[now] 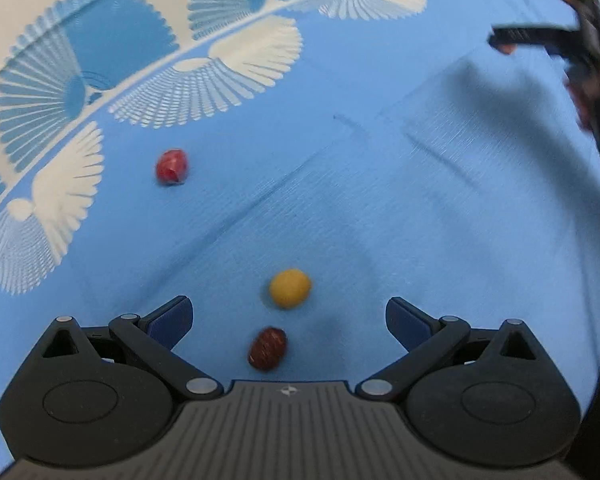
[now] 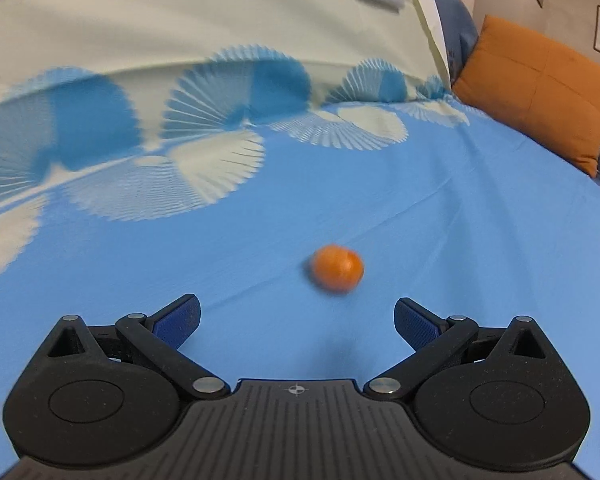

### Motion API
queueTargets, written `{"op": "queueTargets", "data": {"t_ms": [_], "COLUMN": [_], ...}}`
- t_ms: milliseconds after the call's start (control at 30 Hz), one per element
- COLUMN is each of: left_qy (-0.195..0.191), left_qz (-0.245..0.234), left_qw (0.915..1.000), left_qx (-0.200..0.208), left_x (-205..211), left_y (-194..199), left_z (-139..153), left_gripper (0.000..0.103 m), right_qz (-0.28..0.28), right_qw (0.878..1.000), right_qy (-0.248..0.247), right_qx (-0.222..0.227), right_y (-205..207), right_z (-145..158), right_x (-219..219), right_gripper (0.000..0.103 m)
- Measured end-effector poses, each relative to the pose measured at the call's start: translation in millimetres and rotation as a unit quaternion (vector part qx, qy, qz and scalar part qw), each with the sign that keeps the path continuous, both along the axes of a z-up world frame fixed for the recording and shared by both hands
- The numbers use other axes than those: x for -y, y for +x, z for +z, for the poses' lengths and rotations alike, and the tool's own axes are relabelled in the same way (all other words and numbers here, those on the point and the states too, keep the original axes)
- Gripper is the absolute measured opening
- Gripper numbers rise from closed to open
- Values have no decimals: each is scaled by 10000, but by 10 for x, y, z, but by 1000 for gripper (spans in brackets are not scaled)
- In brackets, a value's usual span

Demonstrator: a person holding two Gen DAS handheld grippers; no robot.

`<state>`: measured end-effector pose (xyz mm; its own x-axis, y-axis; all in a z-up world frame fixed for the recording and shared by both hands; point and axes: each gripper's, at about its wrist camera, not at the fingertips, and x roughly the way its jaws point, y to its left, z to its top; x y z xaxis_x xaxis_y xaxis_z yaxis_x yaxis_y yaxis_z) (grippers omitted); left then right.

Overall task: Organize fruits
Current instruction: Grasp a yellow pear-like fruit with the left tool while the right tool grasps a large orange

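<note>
The left gripper (image 1: 289,314) hangs over the blue cloth (image 1: 380,220) with its jaws spread wide and holding nothing. Between and just ahead of its blue pads (image 1: 168,322) lie 2 small fruits close together: a yellow fruit (image 1: 290,288) and, nearer the camera, a dark red fruit (image 1: 267,348). A brighter red fruit (image 1: 172,167) lies well apart, toward the patterned border. The right gripper (image 2: 297,320) is also wide open and empty, and an orange fruit (image 2: 337,268) rests on the cloth just ahead of it, a little to the right of its centre line.

I judge the step in hand to be the approach to a first pick. To do it well, each gripper should centre 1 fruit between the pads before closing, and the left one must choose only 1 of the 2 neighbours (the dark one seems nearest).

All 4 fruits are small and rounded, so they will probably roll if 1 pad touches first. The cloth is soft woven fabric with creases, which gives under pressure, so the descent should be gentle. The pads look textured, good for grip
</note>
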<state>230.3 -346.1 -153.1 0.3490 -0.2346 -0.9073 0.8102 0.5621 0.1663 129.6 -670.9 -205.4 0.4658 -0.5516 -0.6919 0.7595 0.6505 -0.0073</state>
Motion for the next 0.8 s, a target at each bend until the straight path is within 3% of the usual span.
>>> {"op": "queueTargets", "data": {"t_ms": [133, 200, 267, 300, 333, 400, 433, 600, 800], "left_qy": [224, 295, 316, 227, 66, -180, -180, -488, -903], "left_qz": [-148, -182, -117, -81, -92, -166, -230, -98, 362], "left_qw": [9993, 9990, 9988, 9986, 9980, 9982, 9984, 9978, 9945], "left_qx": [-251, -293, -343, -466, -617, -548, -490, -436, -379], "left_x": [91, 124, 137, 117, 96, 61, 52, -76, -337], "left_y": [212, 292, 361, 392, 414, 397, 385, 362, 60], "left_z": [-268, -379, -454, -449, -432, -370, -350, -196, 305], "left_gripper": [103, 103, 94, 89, 75, 37, 30, 30, 30], "right_qz": [-635, -737, -839, -881, -845, -461, -367, -234, 307], "right_qw": [9977, 9972, 9949, 9952, 9960, 9985, 9989, 9994, 9956], "right_qy": [-206, 113, 568, 391, 256, 36, -33, -131, 70], "right_qx": [-68, -24, 8, 169, 122, 305, 282, 203, 885], "right_y": [184, 275, 290, 257, 259, 239, 249, 223, -117], "right_z": [-208, -333, -477, -479, -497, -474, -446, -316, 245], "right_x": [400, 587, 725, 690, 648, 532, 465, 219, -354], "right_gripper": [102, 102, 103, 102, 100, 53, 41, 41, 41]}}
